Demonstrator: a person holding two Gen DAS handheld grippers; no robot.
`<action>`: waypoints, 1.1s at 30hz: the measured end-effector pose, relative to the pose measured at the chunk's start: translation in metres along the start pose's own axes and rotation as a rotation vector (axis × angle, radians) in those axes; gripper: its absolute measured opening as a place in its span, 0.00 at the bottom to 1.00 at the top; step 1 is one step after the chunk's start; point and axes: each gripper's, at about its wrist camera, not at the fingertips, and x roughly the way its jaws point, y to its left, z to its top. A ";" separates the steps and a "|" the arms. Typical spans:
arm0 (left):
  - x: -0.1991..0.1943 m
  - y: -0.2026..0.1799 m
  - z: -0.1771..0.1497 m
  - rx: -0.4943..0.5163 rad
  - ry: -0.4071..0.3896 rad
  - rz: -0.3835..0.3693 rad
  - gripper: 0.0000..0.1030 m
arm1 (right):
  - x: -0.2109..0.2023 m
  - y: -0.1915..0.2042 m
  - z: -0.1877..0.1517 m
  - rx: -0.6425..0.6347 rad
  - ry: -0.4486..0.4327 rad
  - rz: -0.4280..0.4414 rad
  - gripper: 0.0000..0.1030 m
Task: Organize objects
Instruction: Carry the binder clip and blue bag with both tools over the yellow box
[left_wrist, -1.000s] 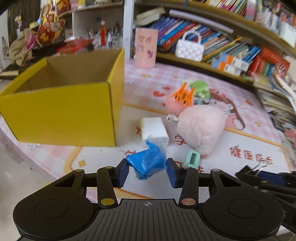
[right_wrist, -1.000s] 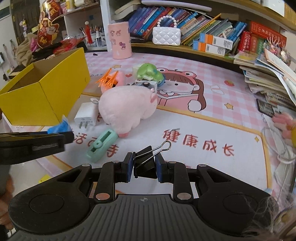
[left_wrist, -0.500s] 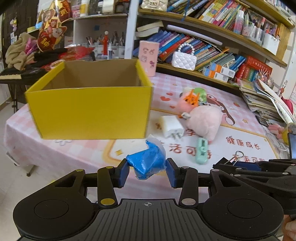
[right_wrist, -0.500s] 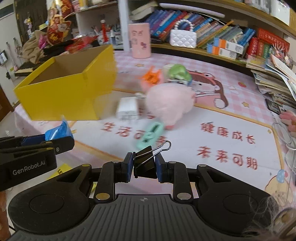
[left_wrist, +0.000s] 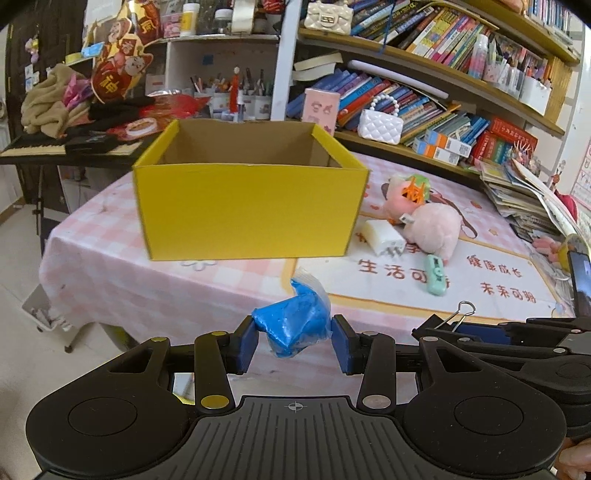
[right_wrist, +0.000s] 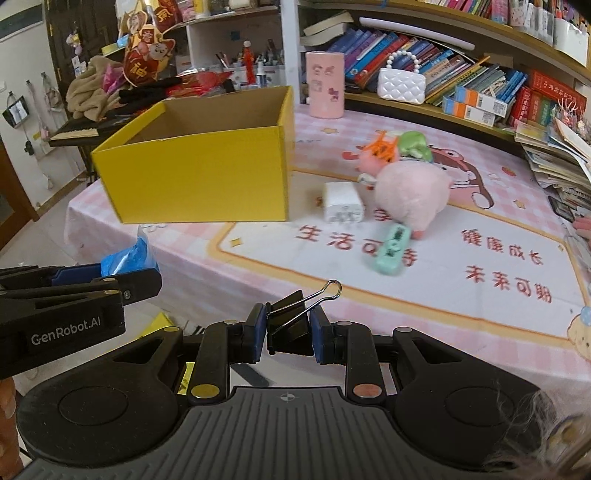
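My left gripper (left_wrist: 294, 341) is shut on a blue plastic packet (left_wrist: 295, 323), held off the table's near edge, in front of the open yellow cardboard box (left_wrist: 247, 210). The packet also shows in the right wrist view (right_wrist: 127, 256). My right gripper (right_wrist: 288, 334) is shut on a black binder clip (right_wrist: 291, 321), also held off the near edge, to the right of the left gripper. The box (right_wrist: 199, 177) looks empty as far as its inside shows.
On the pink tablecloth (right_wrist: 461, 258) lie a white charger (right_wrist: 341, 208), a pink plush toy (right_wrist: 412, 192), a mint green clip (right_wrist: 391, 251), an orange claw clip (right_wrist: 382, 146) and a green toy (right_wrist: 413, 144). Bookshelves (left_wrist: 424, 92) stand behind; stacked magazines (left_wrist: 524, 195) are right.
Both grippers have pulled back and up from the table while keeping their loads. The box and the toys now look farther away, and the table's near edge and the floor show.
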 end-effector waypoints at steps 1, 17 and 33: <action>-0.003 0.004 -0.002 0.001 -0.001 0.001 0.40 | 0.000 0.005 -0.001 -0.001 -0.002 0.002 0.23; -0.026 0.044 -0.005 0.004 -0.051 -0.018 0.40 | -0.006 0.061 -0.004 -0.042 -0.044 0.013 0.23; -0.020 0.054 0.012 -0.010 -0.111 -0.020 0.40 | 0.001 0.072 0.016 -0.099 -0.026 -0.006 0.23</action>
